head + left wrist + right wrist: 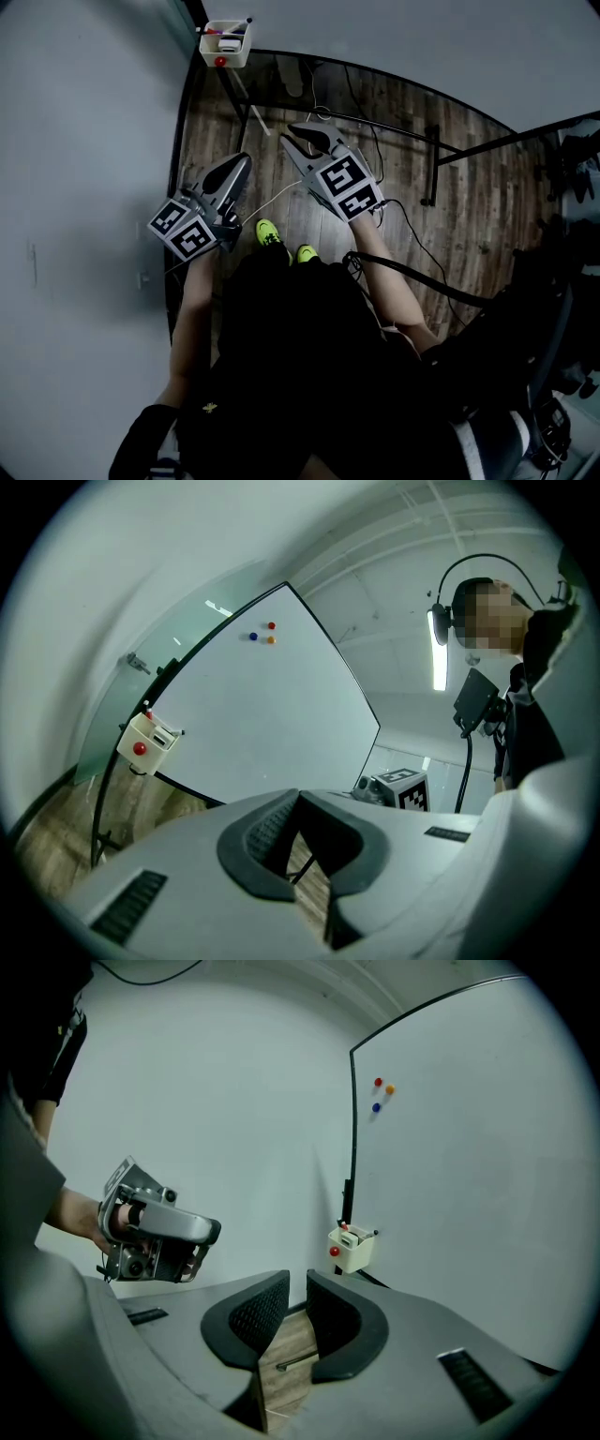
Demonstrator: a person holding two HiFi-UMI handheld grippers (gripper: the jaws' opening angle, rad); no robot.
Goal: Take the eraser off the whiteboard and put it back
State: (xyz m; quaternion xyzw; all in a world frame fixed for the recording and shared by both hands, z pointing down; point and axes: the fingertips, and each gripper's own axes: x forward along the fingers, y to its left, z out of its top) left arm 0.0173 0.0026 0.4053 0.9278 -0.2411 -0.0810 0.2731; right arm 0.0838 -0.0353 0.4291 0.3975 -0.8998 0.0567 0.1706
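The whiteboard [84, 141] stands at my left, with a small white holder box [225, 42] hanging at its lower corner. Markers and a pale block stick out of the box [352, 1246]; I cannot tell whether the block is the eraser. My left gripper [242, 161] is held out level over the floor beside the board, fingertips together and nothing in them [298, 799]. My right gripper [298, 136] points slightly down toward the box. Its jaws [297, 1283] stand a narrow gap apart with only floor showing between them. Both are well short of the box.
Three small magnets [270, 627] sit high on the board. Black stand legs [431, 159] and cables cross the wooden floor [469, 216]. The person's green shoes [269, 232] are below the grippers. Dark furniture fills the right edge [562, 309].
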